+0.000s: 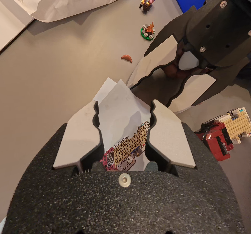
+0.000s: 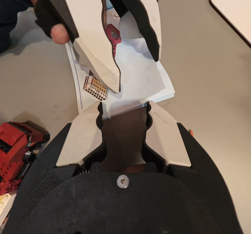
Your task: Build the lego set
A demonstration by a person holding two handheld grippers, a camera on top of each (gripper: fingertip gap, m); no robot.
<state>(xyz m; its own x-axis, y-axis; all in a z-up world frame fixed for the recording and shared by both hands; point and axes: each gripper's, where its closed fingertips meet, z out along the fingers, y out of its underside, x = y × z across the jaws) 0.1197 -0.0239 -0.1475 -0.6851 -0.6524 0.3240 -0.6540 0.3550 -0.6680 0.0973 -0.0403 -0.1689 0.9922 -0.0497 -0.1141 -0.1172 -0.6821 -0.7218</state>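
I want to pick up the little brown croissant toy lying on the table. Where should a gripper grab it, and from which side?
Grip the croissant across its thick middle, coming straight down from above. It lies flat on the grey table with bare space all round, and its curved ends taper thin, so they would probably slip. The left gripper and right gripper are both open over the booklet.

Warm, moderate indoor light falls from above, leaving soft shadows on the bench under the paper and each tool. Wide-angle lenses bend the edges. The nearest housing is soft; the far left tool shows slight motion blur.
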